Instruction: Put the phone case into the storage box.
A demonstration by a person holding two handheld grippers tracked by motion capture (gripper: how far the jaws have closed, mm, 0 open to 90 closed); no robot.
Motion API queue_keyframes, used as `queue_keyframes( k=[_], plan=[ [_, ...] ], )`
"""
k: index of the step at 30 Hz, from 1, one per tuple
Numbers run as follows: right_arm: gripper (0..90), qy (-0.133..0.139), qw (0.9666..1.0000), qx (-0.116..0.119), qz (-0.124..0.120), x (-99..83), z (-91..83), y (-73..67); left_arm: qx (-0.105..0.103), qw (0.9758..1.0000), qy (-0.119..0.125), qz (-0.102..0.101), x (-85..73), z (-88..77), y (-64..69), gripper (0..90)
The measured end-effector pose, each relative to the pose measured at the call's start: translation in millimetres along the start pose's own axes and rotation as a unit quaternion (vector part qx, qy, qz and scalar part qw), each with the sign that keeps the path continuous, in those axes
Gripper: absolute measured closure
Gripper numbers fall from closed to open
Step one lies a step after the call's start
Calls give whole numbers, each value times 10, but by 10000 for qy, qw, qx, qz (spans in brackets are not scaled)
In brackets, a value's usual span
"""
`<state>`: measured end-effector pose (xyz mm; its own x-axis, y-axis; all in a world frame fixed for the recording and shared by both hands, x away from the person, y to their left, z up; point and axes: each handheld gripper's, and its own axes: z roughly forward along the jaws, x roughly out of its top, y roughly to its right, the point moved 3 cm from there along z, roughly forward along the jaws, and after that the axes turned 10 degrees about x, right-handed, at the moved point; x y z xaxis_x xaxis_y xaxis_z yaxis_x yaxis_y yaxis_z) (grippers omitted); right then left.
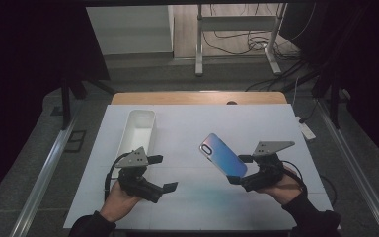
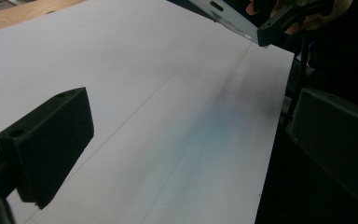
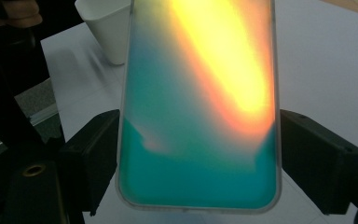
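Two grippers are up off the white table (image 1: 192, 207), and the work looks roughly halfway done: the pick-up is finished, the set-down is not. Taking the long white tray (image 1: 139, 129) as the landmark, the left gripper (image 1: 159, 173) sits nearest the person, just short of the tray's near end and slightly to its right. Its jaws stand spread wide with nothing between them; in the left gripper view only bare table shows between the two black pads (image 2: 46, 144).

Further to the right of the tray, well apart from it, the right gripper (image 1: 237, 169) holds an iridescent phone case (image 1: 223, 154). The jaws pinch the case across its width near the bottom end, one pad (image 3: 93, 158) on each long edge, as the right gripper view makes plain. The case is lifted clear of the table and tilted, its camera-cutout end pointing up and toward the tray's side of the table.

The tray itself lies lengthwise, running away from the person, and appears empty in the high view. In the right gripper view its white wall (image 3: 105, 28) shows beyond the case's top end.

My reading is that what remains is carrying the case across to the tray, lowering it inside and letting go. The free left gripper may be meant to steady or take over the case, but I cannot tell which.
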<state>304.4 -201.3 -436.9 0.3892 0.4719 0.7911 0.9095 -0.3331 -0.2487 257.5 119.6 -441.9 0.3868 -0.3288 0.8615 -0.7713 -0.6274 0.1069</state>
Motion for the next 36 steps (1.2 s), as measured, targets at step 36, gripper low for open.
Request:
queue_keyframes(
  k=[36],
  plan=[
    [166, 109, 9983, 491, -301, -36, 105, -381, -1098, 9930, -49, 436, 143, 297, 449, 2]
  ],
)
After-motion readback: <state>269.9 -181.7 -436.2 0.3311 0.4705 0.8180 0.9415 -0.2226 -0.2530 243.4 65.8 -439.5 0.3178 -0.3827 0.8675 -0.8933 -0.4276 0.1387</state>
